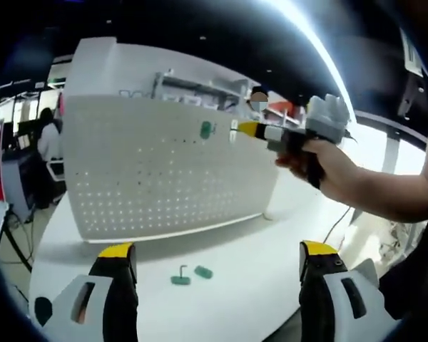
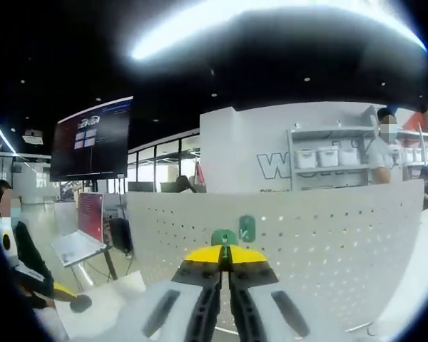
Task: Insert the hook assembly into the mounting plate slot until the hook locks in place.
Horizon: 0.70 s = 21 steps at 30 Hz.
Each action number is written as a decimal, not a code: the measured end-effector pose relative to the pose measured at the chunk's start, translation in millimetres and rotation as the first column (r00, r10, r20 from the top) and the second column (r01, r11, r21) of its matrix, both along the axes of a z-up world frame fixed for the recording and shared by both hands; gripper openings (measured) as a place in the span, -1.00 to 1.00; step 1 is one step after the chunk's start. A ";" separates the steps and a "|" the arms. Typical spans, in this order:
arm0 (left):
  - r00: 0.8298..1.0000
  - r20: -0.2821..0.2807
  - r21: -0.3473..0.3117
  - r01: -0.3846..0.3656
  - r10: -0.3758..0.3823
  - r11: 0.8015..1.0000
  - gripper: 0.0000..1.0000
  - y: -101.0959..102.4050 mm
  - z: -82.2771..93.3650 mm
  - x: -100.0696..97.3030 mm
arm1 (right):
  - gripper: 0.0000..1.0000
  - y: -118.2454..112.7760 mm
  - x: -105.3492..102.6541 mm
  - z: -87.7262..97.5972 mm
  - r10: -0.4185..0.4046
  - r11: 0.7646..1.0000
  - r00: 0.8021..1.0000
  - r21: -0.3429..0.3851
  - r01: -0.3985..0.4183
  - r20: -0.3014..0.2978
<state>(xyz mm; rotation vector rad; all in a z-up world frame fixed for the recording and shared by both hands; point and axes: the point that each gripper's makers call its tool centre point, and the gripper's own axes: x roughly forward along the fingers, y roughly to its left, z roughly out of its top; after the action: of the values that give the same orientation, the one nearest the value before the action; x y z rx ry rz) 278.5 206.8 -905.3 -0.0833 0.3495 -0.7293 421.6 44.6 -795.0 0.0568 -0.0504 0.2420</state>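
Pinching a green hook (image 2: 224, 237) — right gripper (image 2: 225, 258) fingers pressed together, aimed at pegboard (image 2: 307, 249); left gripper (image 1: 217, 260) fingers spread.

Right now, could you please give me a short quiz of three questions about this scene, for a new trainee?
1. True or false: the right gripper is at the white pegboard.
2. What lies on the table between the left gripper jaws? A) two green hook parts B) a screwdriver C) a cup
3. Is one green hook already on the pegboard?

Key: 1 true; 2 A; 3 yes.
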 end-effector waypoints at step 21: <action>0.998 -0.052 0.003 -0.020 0.020 1.000 0.88 8.4 -15.5 1.4 | -1.00 -40.8 46.2 3.1 -0.157 0.988 0.987 0.012 0.156 0.028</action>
<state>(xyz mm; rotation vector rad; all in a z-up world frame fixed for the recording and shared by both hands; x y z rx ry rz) 279.8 215.2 -920.8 -0.1039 0.3989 -0.7080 467.8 3.8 -791.9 0.0587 -0.0842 0.0853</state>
